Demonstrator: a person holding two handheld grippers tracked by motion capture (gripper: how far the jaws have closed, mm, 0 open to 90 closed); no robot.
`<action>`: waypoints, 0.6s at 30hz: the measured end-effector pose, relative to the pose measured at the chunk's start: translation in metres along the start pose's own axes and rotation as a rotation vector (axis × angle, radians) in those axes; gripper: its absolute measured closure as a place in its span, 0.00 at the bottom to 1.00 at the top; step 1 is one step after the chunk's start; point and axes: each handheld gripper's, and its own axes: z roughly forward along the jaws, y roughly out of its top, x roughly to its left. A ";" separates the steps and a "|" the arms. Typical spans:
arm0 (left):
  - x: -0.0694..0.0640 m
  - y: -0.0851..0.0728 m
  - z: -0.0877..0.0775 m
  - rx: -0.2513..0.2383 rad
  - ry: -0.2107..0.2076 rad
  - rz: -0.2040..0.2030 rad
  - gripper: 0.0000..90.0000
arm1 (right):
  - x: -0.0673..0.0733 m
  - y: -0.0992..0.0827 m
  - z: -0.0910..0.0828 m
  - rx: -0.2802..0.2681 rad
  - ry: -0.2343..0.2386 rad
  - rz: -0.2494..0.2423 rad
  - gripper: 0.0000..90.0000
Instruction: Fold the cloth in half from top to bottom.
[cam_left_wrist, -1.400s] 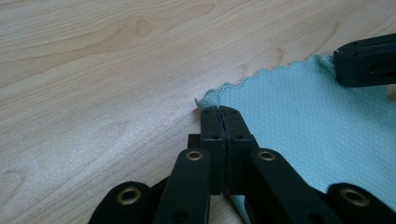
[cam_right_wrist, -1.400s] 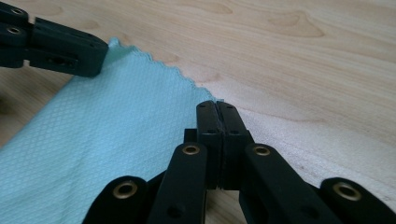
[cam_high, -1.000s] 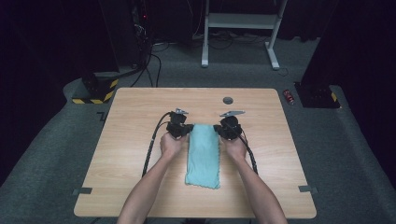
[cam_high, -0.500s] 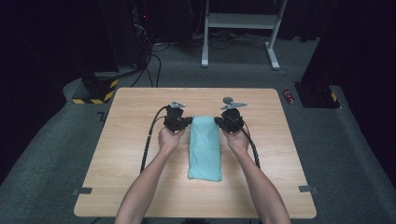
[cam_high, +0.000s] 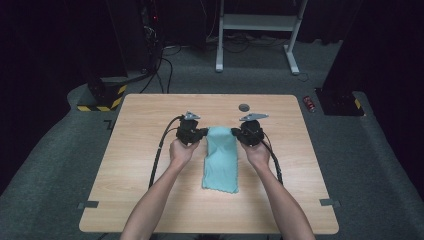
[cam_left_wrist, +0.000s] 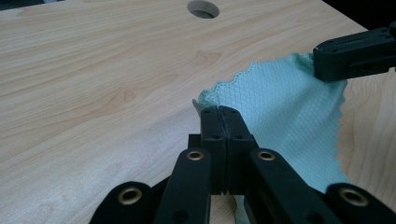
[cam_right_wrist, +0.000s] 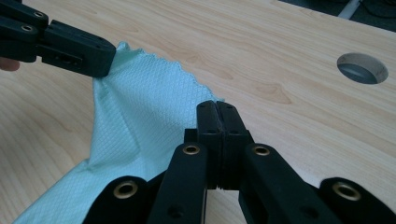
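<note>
A light turquoise cloth (cam_high: 220, 159) lies folded lengthwise in the middle of the wooden table (cam_high: 140, 125), its far edge raised a little between the two grippers. My left gripper (cam_high: 204, 133) is shut on the cloth's far left corner (cam_left_wrist: 205, 100), jaws pressed together (cam_left_wrist: 222, 112). My right gripper (cam_high: 234, 133) is shut on the far right corner (cam_right_wrist: 212, 98), jaws together (cam_right_wrist: 217, 106) as well. In the left gripper view the right gripper's jaws (cam_left_wrist: 357, 53) pinch the opposite corner. In the right gripper view the left gripper's jaws (cam_right_wrist: 74, 49) do the same.
A round cable hole (cam_high: 244, 107) sits in the table just beyond the grippers. A black cable (cam_high: 159, 150) trails from the left gripper toward the near edge. A red object (cam_high: 310, 103) lies on the floor past the table's far right corner. A white frame (cam_high: 255, 30) stands behind.
Both hands have carried the cloth's far edge farther up the table, and the cloth now lies stretched out longer toward the person.
</note>
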 end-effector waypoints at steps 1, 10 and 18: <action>-0.001 0.000 0.000 -0.002 -0.001 0.007 0.99 | 0.000 -0.001 -0.001 0.001 0.002 -0.001 1.00; -0.010 -0.007 -0.003 0.017 -0.006 0.066 0.99 | 0.004 -0.018 -0.007 0.003 0.034 -0.008 1.00; -0.011 0.002 -0.006 0.008 0.025 0.124 0.99 | 0.008 -0.016 -0.012 -0.016 0.034 -0.024 1.00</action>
